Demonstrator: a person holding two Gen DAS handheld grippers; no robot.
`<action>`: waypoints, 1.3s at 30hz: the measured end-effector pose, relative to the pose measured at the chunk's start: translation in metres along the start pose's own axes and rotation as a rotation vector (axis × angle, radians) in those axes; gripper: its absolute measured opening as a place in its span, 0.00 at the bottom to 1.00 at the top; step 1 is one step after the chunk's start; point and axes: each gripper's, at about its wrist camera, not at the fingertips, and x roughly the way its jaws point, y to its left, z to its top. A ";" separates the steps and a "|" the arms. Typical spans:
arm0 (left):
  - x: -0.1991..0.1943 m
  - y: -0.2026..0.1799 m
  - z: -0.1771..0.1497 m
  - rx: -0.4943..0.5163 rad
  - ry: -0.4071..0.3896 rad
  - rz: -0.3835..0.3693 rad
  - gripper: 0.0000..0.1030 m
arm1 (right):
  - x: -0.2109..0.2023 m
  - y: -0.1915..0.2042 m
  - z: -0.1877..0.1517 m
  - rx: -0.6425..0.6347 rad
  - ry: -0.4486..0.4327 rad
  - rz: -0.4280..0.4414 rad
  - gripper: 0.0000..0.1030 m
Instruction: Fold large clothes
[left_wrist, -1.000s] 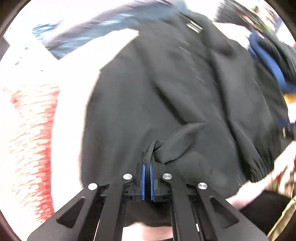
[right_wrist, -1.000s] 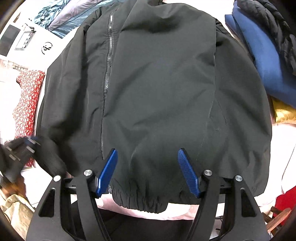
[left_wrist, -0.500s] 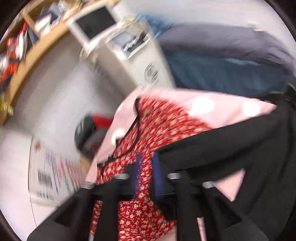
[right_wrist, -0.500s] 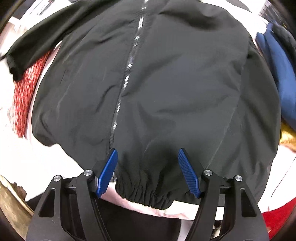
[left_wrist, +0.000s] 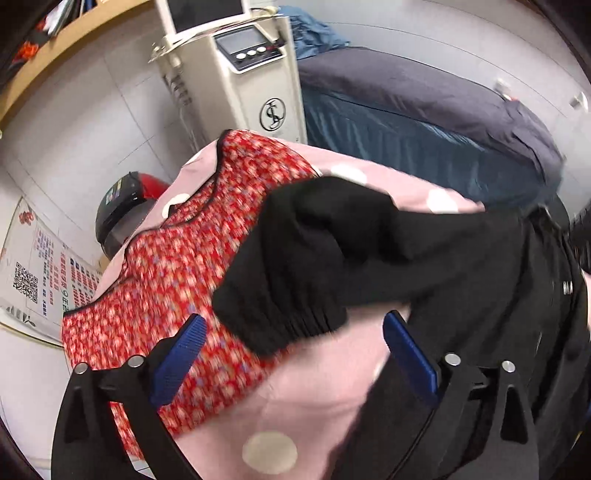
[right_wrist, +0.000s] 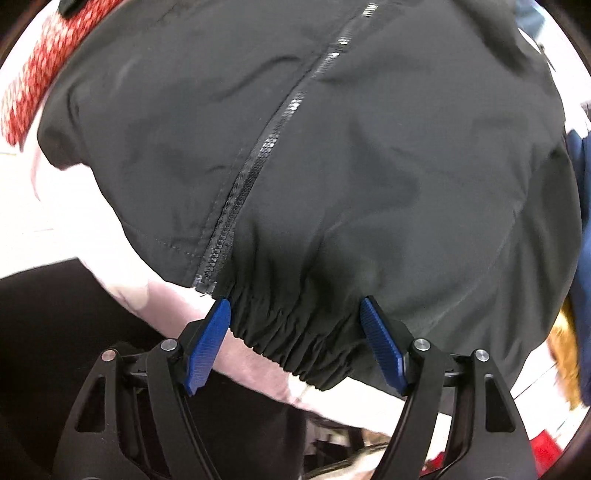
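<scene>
1. Pink spotted bedding (left_wrist: 314, 398) covered the work surface, with a pale floor-standing machine (left_wrist: 255, 81) and a grey-and-teal mattress (left_wrist: 424, 122) far beyond the left jaws.
2. Spread across that bedding lay the black jacket (right_wrist: 369, 155), front up, its zip (right_wrist: 258, 166) running away from the right jaws toward the collar.
3. Under the jacket's far-left side a red flowered garment (left_wrist: 155, 280) lay flat, reaching from beyond the left jaws to beside the left-hand pad.
4. One jacket sleeve (left_wrist: 332, 251) stretched sideways, its gathered cuff (left_wrist: 284, 317) just ahead of the left jaws and between their lines, touching neither pad.
5. The left gripper (left_wrist: 291, 354) had just been opening and stood wide and empty, the sleeve let go.
6. The right gripper (right_wrist: 295, 343) had been opening a little; its jaws stood fairly wide, straddling the gathered hem (right_wrist: 295, 339) without pressing on it.
7. By my reading the step was laying the sleeve out; next, the sleeve would need folding across the body, or the hem pinching and carrying toward the collar.
8. The bed edge ran just behind the right jaws, so room was tight there; bare bedding lay near the left jaws.
</scene>
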 end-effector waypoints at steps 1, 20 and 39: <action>0.002 -0.007 -0.015 0.006 0.019 -0.033 0.94 | 0.002 0.003 0.000 -0.027 -0.006 -0.014 0.64; -0.004 -0.052 -0.104 0.102 0.151 -0.053 0.94 | -0.304 -0.260 -0.069 0.646 -0.809 -0.005 0.13; 0.010 -0.001 -0.151 0.017 0.253 0.010 0.94 | -0.229 -0.428 -0.180 1.289 -0.777 -0.243 0.73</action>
